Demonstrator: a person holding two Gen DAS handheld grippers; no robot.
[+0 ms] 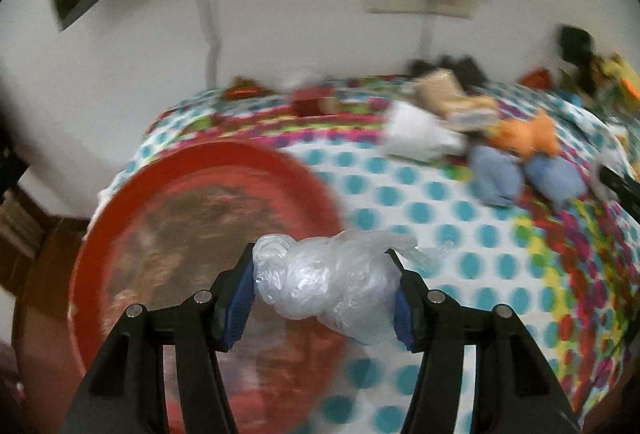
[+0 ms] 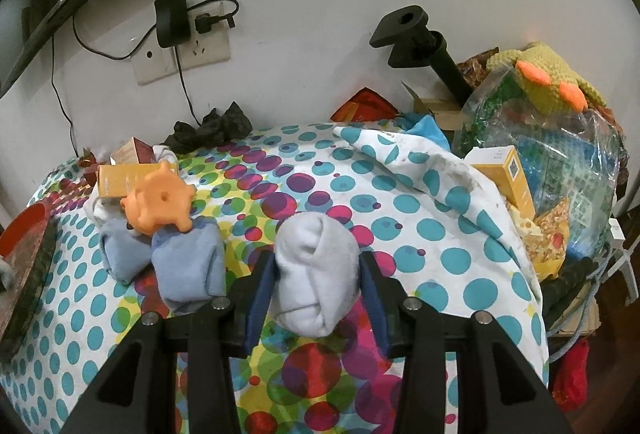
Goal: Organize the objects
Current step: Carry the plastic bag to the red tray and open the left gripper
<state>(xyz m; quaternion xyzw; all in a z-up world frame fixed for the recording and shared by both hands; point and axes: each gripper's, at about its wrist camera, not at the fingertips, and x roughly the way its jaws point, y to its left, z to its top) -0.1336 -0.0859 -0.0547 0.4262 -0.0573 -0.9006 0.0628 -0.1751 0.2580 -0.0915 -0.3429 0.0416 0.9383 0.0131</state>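
Crumpled clear plastic bag (image 1: 332, 278) pinched in my left gripper (image 1: 326, 294), over red round tray (image 1: 132, 194); rolled white sock (image 2: 316, 274) clamped in right gripper (image 2: 318, 298). Release low, centred.

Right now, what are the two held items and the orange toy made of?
Left tool item: thin clear plastic bag, glossy, crinkled, wadded up.
Right tool item: white sock, soft matte knit, rolled.
Orange toy: looks like moulded rubber or soft plastic, smooth with a slight sheen; can't tell which.
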